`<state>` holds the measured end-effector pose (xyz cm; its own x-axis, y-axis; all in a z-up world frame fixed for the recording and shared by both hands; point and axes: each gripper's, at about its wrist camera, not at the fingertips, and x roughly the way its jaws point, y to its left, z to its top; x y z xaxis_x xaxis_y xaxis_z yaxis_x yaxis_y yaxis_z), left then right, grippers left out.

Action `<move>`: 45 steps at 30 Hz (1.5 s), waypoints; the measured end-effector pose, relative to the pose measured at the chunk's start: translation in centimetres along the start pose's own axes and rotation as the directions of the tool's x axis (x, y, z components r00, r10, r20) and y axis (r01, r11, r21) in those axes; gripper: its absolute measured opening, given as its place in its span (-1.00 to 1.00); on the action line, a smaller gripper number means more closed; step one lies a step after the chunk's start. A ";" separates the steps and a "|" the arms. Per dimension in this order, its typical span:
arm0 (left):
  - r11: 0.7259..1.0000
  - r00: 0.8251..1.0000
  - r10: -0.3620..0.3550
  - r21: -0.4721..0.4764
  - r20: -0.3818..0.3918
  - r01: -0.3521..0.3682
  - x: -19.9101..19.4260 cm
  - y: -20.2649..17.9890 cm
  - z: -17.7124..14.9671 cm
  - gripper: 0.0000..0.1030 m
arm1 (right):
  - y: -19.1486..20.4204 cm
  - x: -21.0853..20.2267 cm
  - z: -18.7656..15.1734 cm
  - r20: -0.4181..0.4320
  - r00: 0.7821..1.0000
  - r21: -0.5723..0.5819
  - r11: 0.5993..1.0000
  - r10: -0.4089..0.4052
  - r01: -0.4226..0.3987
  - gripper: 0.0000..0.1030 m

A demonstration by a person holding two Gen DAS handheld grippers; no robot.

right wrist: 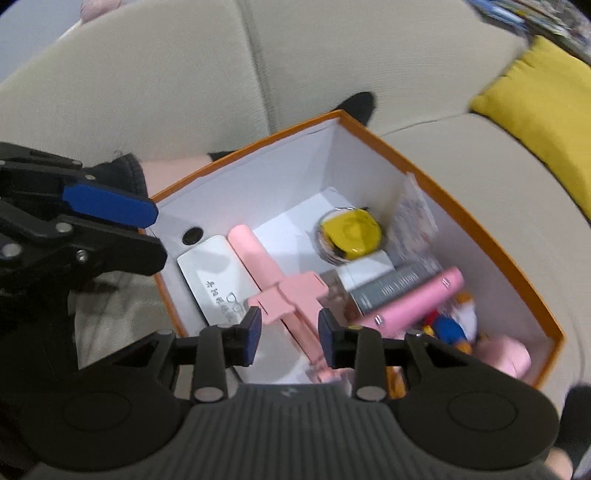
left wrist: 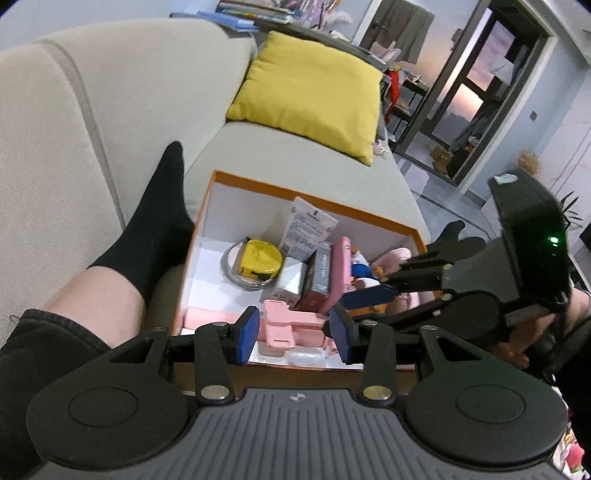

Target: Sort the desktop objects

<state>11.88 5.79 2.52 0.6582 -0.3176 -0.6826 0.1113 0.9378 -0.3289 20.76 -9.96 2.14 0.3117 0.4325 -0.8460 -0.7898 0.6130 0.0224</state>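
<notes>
Both grippers, left (left wrist: 291, 334) and right (right wrist: 290, 339), hover with jaws parted and empty above a pink holder (right wrist: 291, 295) lying inside the orange box (right wrist: 461, 218).

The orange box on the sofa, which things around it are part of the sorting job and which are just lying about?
Part of the job:
orange box
pink phone holder
yellow tape measure
grey book
pink case
duck toy
carton

Just lying about:
yellow cushion
sofa
books behind the sofa

No legible text on anything.
</notes>
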 end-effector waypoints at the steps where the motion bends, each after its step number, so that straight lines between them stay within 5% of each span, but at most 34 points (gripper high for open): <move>1: 1.000 1.000 0.005 0.013 0.009 -0.006 -0.1 -0.4 -0.1 -0.07 | 0.0 -0.7 -0.5 0.012 1.000 0.017 1.000 -0.015 0.015 -0.28; 9: 0.996 0.995 0.042 0.080 0.086 -0.049 -0.4 -3.2 -0.9 0.04 | 0.7 -5.1 -4.7 0.150 0.974 0.177 0.974 -0.168 0.141 -0.10; 17: 0.989 0.975 0.092 0.098 0.203 -0.114 -0.5 -4.6 -1.8 0.41 | 2.3 -7.7 -8.0 0.302 0.896 0.361 0.909 -0.325 0.208 0.16; 20: 0.988 0.965 0.099 0.093 0.243 -0.125 -0.5 -4.8 -2.2 0.61 | 2.9 -7.9 -9.1 0.342 0.871 0.416 0.888 -0.353 0.196 0.42; 27: 0.972 0.951 0.166 0.121 0.262 -0.204 1.4 -5.2 -3.1 0.74 | 3.0 -6.9 -10.5 0.341 0.819 0.510 0.823 -0.461 0.250 0.60; 35: 0.948 0.934 0.246 0.135 0.261 -0.287 3.7 -4.9 -3.8 0.74 | 2.1 -4.4 -11.1 0.313 0.807 0.535 0.795 -0.501 0.287 0.72; 38: 0.938 0.926 0.262 0.153 0.271 -0.310 4.3 -4.9 -4.2 0.74 | 1.9 -3.9 -11.4 0.309 0.818 0.536 0.800 -0.485 0.271 0.78; 45: 0.935 0.936 0.278 0.164 0.215 -0.316 5.8 -4.4 -4.7 0.74 | 1.4 -3.0 -12.3 0.309 0.819 0.560 0.789 -0.483 0.253 0.82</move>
<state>11.72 -0.81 -3.08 0.8073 -0.0060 -0.5901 0.0184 0.9997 0.0150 12.21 -18.47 -1.86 0.8000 0.2632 -0.5392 -0.2484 0.9633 0.1016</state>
